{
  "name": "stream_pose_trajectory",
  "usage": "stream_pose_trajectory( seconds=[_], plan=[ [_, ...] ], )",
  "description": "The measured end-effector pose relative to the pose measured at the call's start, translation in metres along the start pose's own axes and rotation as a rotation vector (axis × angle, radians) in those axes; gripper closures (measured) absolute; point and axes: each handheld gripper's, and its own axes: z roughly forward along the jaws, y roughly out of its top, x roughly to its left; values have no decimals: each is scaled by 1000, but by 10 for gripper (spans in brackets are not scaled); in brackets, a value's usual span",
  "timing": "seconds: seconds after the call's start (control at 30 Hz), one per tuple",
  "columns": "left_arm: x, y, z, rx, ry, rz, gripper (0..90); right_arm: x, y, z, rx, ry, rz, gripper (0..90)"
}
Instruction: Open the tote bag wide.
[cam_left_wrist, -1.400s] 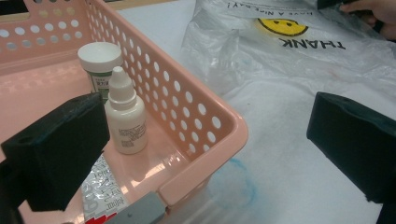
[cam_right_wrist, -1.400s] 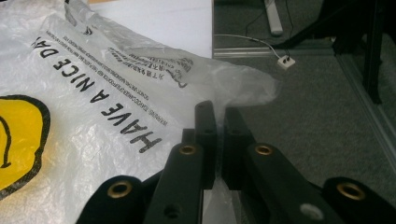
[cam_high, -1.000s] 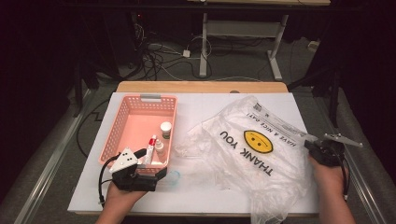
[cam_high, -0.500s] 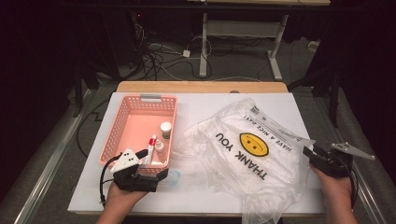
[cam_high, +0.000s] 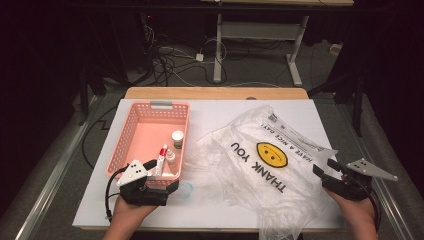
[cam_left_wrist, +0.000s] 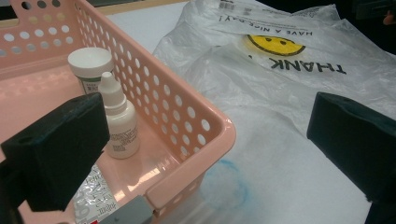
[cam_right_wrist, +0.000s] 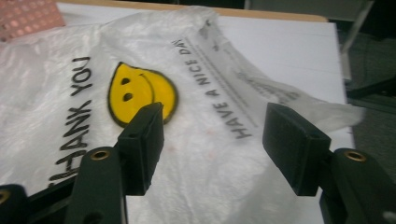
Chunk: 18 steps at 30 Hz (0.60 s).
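A pink perforated basket (cam_high: 131, 145) stands on the white table top at the left. It holds a white-capped bottle (cam_high: 177, 137), a small dropper bottle (cam_high: 171, 156) and a red-tipped tube (cam_high: 161, 159). My left gripper (cam_high: 162, 175) is open and straddles the basket's near right corner (cam_left_wrist: 205, 140): one jaw is over the basket floor, the other over the table. A crumpled clear plastic bag (cam_high: 270, 160) with a yellow smiley and "THANK YOU" lies at the right. My right gripper (cam_high: 325, 169) is open at the bag's right edge, its jaws just above the plastic (cam_right_wrist: 215, 154) and holding nothing.
A faint blue ring mark (cam_high: 186, 189) sits on the table beside the basket's near corner. The bag spills past the table's near edge (cam_high: 280, 230). Bare white surface lies behind the bag and basket; a wooden strip (cam_high: 215, 93) runs along the far edge.
My right gripper has drawn back a little toward the near right side of the table, and the bag's right edge has settled. The left gripper has stayed in place.
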Motion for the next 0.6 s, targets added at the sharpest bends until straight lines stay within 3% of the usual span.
stream_pose_trajectory(
  seconds=[0.37, 0.6],
  plan=[
    [-1, 1, 1, 2, -10, 2, 0, 29, 4, 15, 3, 124, -63, 239],
    [-1, 1, 1, 6, -11, 9, 0, 47, 7, 25, 20, 158, -93, 162]
  ],
)
